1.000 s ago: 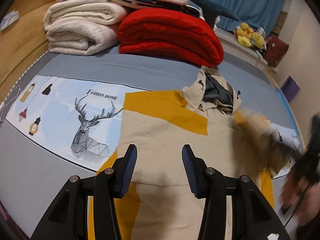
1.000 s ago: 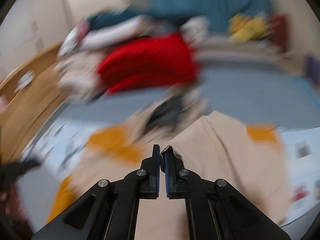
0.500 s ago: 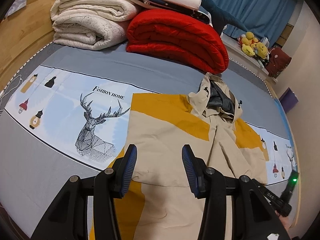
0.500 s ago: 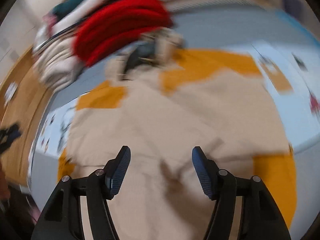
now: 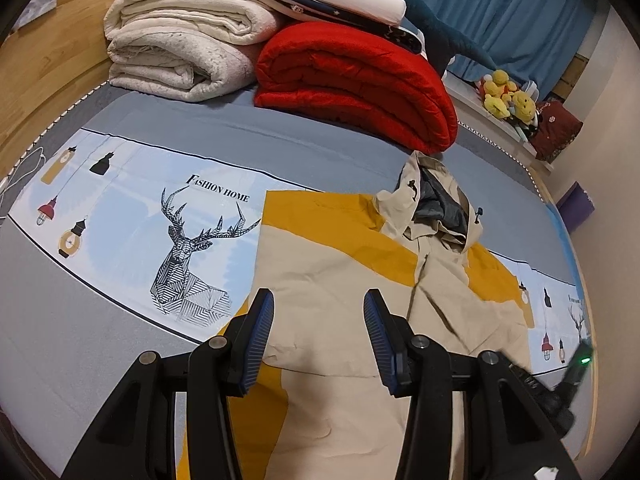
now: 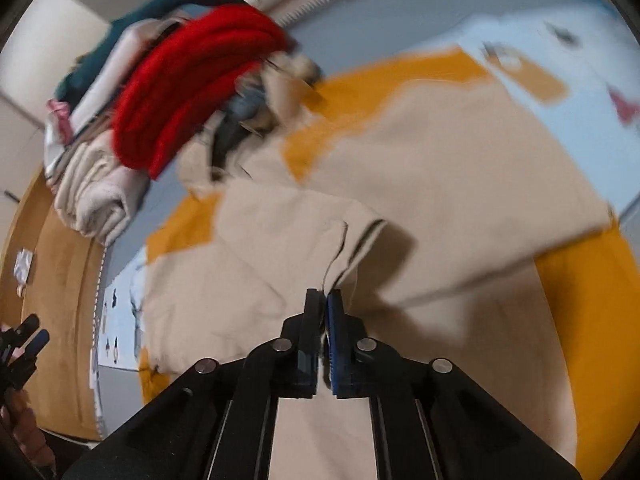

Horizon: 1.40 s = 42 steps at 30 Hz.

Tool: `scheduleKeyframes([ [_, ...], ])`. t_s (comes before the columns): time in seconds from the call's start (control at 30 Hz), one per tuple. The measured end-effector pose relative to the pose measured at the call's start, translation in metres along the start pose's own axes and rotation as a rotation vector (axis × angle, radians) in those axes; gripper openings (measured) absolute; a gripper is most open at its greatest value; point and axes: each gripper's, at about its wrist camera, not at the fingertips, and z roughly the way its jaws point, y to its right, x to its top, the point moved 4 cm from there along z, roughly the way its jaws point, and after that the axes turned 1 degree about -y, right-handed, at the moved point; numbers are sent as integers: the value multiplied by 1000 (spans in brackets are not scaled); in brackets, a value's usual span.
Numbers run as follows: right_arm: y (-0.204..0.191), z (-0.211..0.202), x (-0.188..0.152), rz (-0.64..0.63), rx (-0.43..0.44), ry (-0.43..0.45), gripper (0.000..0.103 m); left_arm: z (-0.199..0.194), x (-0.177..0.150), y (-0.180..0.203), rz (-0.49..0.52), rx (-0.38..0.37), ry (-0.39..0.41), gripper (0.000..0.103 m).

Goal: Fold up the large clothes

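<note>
We hold the left gripper (image 5: 318, 336) wide apart, gripping nothing, over the beige-and-yellow jacket (image 5: 340, 280) spread ahead of it; our right gripper (image 6: 325, 300) pinches a jacket fold.

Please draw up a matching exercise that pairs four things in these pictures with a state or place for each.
Things:
1. left gripper
2. right gripper
3. red quilt
4. plush toys

States or places:
A. folded, at the head of the bed beside the cream blankets
B. jaws shut on a fold of the beige and yellow jacket
C. on the ledge below the blue curtain
D. jaws open, above the jacket, holding nothing

Pairs: 1-D, 2-B, 3-A, 4-C
</note>
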Motion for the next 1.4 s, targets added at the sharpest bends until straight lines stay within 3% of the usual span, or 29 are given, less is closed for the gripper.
scheduleKeyframes([
  [0.13, -93, -25, 11, -168, 188, 101, 3, 0, 4, -10, -17, 8, 2, 43],
  [0.23, -166, -32, 5, -317, 358, 48, 4, 1, 8, -22, -46, 16, 3, 43],
  [0.33, -196, -36, 6, -387, 356, 18, 15, 6, 11, -32, -68, 32, 0, 43],
  [0.37, -195, -40, 9, -382, 342, 17, 27, 8, 11, -34, -69, 37, -3, 43],
  [0.4, -187, -48, 12, -371, 318, 28, 34, 10, 11, -36, -68, 40, -6, 43],
  [0.5, -157, -70, 16, -360, 238, 49, 36, 23, 8, -41, -69, 34, -33, 39],
  [0.57, -125, -82, 18, -303, 164, 42, 36, 36, 4, -44, -78, 11, -61, 30],
  [0.6, -101, -90, 16, -264, 113, 35, 36, 46, 1, -46, -86, -1, -85, 17],
  [0.63, -81, -97, 15, -242, 71, 32, 36, 54, -2, -47, -95, -9, -106, 11],
  [0.73, -28, -111, 8, -155, 0, 59, 36, 86, -13, -44, -118, -66, -156, 11],
  [0.87, 31, -89, 10, -42, -81, 21, 36, 121, -26, -42, -159, -120, -218, 11],
  [0.97, 72, -57, 16, 91, -76, -71, 37, 146, -32, -50, -193, -115, -245, 18],
  [1.03, 90, -42, 15, 173, -60, -111, 37, 165, -36, -59, -251, -151, -269, 25],
  [1.13, 112, -21, 14, 235, -81, -150, 41, 183, -43, -70, -321, -176, -299, 27],
  [1.3, 139, 7, 6, 361, -54, -216, 44, 195, -43, -73, -353, -207, -305, 29],
  [1.4, 152, 9, 11, 430, -50, -190, 44, 198, -40, -71, -373, -222, -300, 23],
])
